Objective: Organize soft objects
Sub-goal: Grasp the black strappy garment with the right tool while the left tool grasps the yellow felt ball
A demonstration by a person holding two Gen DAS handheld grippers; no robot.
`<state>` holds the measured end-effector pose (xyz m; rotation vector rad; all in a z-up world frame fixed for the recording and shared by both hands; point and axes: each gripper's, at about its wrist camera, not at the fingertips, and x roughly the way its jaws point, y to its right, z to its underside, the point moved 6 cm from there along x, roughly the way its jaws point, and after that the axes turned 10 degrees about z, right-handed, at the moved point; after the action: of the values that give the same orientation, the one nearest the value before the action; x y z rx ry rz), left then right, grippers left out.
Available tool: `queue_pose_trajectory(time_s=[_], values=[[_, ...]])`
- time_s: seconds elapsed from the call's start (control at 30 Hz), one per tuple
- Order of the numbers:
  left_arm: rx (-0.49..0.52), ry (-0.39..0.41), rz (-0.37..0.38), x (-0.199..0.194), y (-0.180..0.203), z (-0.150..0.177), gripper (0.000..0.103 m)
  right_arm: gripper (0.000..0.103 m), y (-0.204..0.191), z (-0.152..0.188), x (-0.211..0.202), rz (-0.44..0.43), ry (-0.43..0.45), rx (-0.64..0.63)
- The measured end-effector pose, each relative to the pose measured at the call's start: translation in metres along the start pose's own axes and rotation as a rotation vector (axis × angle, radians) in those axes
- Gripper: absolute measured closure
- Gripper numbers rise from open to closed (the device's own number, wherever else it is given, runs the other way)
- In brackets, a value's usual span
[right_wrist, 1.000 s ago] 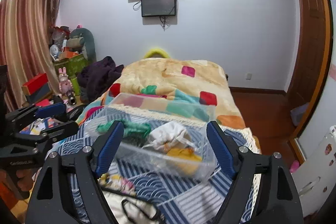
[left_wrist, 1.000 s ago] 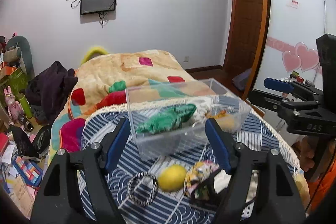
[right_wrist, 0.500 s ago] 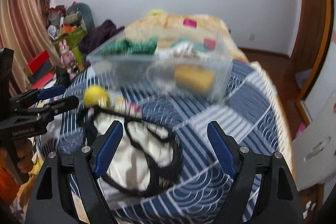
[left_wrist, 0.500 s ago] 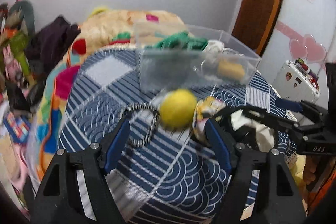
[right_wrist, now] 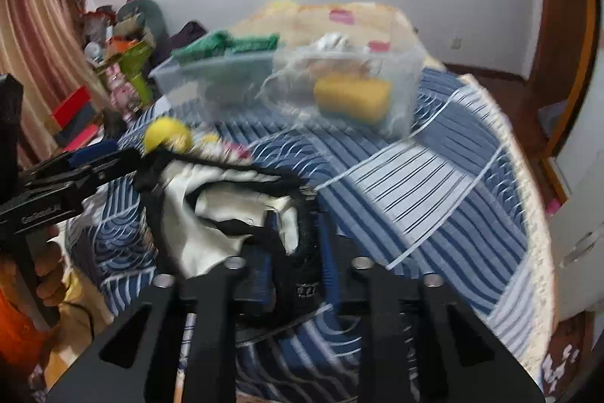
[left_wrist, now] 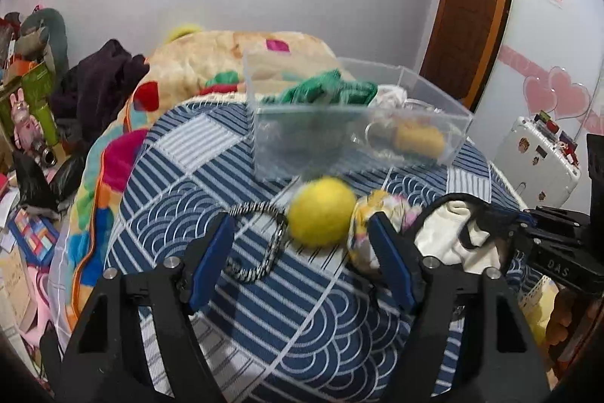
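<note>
A clear plastic bin [left_wrist: 358,135] stands on the blue patterned bed cover and holds a green cloth [left_wrist: 332,89], a white cloth and a yellow sponge [right_wrist: 351,97]. In front of it lie a yellow ball [left_wrist: 321,210], a floral pouch [left_wrist: 373,214], a black-and-white cord loop [left_wrist: 260,244] and a white garment with black trim [right_wrist: 226,199]. My left gripper [left_wrist: 302,252] is open, its fingers on either side of the ball. My right gripper [right_wrist: 294,252] is shut on the garment's black trim.
A colourful patchwork blanket [left_wrist: 226,63] lies behind the bin. Clutter, toys and dark clothes [left_wrist: 94,89] pile at the left. A white suitcase [left_wrist: 536,157] stands at the right. A wooden door [left_wrist: 472,6] is at the back right.
Both grippers have moved down toward the bed cover. My right gripper has closed on the garment. My left gripper has come closer around the yellow ball.
</note>
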<state>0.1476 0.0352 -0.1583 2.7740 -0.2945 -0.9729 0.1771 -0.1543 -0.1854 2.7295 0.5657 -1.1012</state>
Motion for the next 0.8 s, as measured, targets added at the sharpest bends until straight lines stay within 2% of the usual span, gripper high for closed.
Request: queue_pose_trajectory(time_s=[0.03, 0.13, 0.3, 0.43, 0.63, 0.7, 0.77, 0.8], values=[[0.005, 0.000, 0.003, 0.001, 0.001, -0.003, 0.040, 0.091, 0.004, -0.003, -0.001, 0.007, 0.009, 0.007], [0.013, 0.000, 0.026, 0.006, 0.005, -0.010, 0.048, 0.091, 0.015, -0.011, -0.003, 0.030, 0.034, 0.037], [0.027, -0.010, 0.012, 0.020, 0.005, -0.016, 0.052, 0.091, 0.029, -0.033, -0.009, 0.059, 0.094, 0.063], [-0.015, -0.046, 0.047, 0.035, -0.001, -0.014, 0.060, 0.091, 0.037, -0.054, -0.011, 0.094, 0.157, 0.091], [-0.015, -0.073, 0.088, 0.043, 0.003, -0.010, 0.060, 0.086, 0.023, -0.045, 0.008, 0.109, 0.099, 0.034], [0.000, -0.082, 0.083, 0.045, 0.006, -0.007, 0.059, 0.076, 0.014, -0.038, 0.014, 0.100, 0.072, 0.006], [0.019, -0.080, 0.072, 0.044, 0.008, -0.005, 0.059, 0.048, 0.007, -0.034, 0.016, 0.094, 0.056, -0.016], [0.020, -0.079, 0.073, 0.044, 0.008, -0.005, 0.059, 0.042, 0.004, -0.032, 0.016, 0.086, 0.054, -0.023]])
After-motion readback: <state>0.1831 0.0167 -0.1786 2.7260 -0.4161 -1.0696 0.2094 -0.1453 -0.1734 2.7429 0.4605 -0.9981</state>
